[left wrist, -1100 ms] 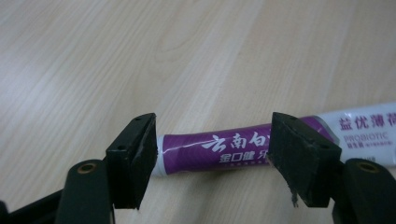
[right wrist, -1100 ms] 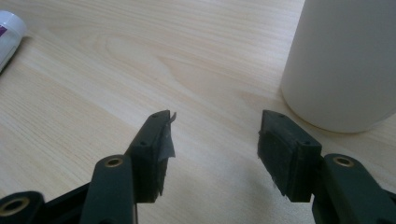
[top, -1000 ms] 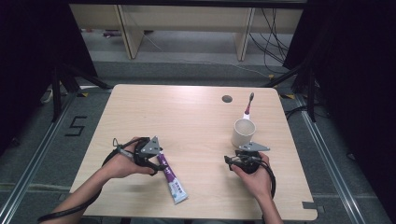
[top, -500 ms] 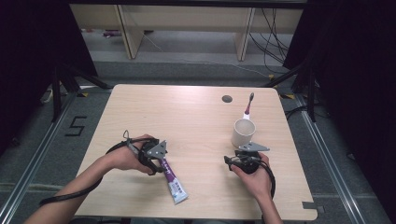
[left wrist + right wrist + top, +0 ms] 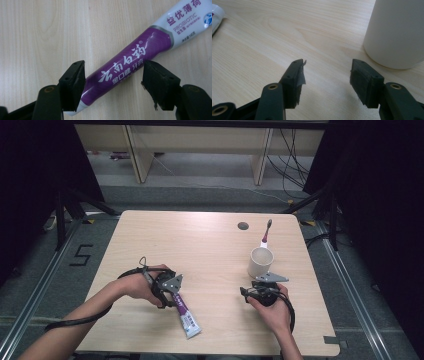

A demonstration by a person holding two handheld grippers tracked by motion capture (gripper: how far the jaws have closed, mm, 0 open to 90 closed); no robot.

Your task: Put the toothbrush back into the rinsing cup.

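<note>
On the pale wooden counter (image 5: 210, 250) the toothpaste tube (image 5: 130, 65) lies flat (cap end nearest) between the left hand-held gripper's (image 5: 113, 77) open jaws; closing them seems next. The right hand-held gripper (image 5: 325, 75) waits open, empty, beside the white cup (image 5: 397, 32).

The surface (image 5: 200, 245) is a pale wood-grain board with rounded corners and a small dark round hole (image 5: 243, 226) near its far edge. It stands on a grey floor (image 5: 210, 195). A black "5" (image 5: 82, 255) is marked on the floor to the left of the surface. Light wooden furniture legs (image 5: 136, 152) stand beyond the far edge, with dark cables (image 5: 295, 155) hanging to their right. Black panels, possibly curtains (image 5: 30, 180), close off both sides. Metal rails (image 5: 360, 295) run along the floor on the right. Lighting is even, from above.
</note>
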